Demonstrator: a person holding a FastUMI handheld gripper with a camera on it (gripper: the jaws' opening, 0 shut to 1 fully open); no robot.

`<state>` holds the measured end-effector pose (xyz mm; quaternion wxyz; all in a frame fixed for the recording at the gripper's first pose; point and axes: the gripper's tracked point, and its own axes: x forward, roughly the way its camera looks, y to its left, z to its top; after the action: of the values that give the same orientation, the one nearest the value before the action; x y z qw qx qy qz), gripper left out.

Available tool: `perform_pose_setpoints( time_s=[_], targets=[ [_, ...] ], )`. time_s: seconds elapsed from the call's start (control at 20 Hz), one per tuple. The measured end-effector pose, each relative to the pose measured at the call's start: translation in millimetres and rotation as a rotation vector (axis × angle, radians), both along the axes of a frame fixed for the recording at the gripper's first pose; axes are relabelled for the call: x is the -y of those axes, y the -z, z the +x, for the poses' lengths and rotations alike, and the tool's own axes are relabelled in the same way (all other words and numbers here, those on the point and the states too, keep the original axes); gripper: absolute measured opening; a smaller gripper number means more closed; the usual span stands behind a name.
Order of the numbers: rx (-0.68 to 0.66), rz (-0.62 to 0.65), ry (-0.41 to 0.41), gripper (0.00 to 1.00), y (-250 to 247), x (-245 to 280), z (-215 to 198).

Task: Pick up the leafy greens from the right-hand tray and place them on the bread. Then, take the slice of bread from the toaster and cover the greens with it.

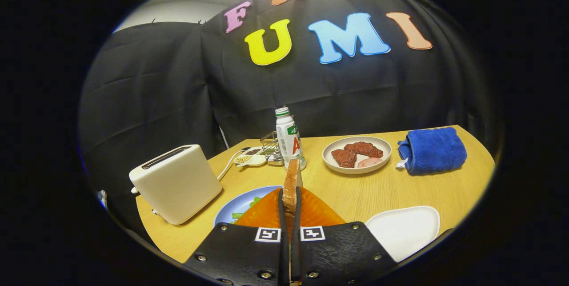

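Observation:
My gripper (290, 201) is shut on a slice of bread (291, 183), which stands on edge between the two fingers and pokes out ahead of them. Just under and left of the fingers lies a blue plate (235, 206) with a bit of leafy greens (242, 212) showing on it; the fingers hide the rest of the plate. The white toaster (175, 181) stands to the left of the plate, its slot empty as far as I can see. An empty white tray (404, 230) lies to the right of the fingers.
Beyond the fingers stand a white bottle (289, 139), a small wire rack (270, 146) and a little dish of seeds (250, 158). A round plate of meat pieces (357, 155) and a folded blue towel (432, 150) sit farther right on the wooden table (346, 192).

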<state>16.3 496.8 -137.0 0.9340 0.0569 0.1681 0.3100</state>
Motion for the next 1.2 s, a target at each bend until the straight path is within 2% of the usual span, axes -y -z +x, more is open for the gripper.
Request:
perform_pose_setpoints(
  time_s=[0.5, 1.2],
  targets=[
    [-0.005, -0.027, -0.093, 0.02, 12, -41, -21],
    [-0.149, -0.001, -0.204, 0.02, 54, -82, -36]
  ],
)
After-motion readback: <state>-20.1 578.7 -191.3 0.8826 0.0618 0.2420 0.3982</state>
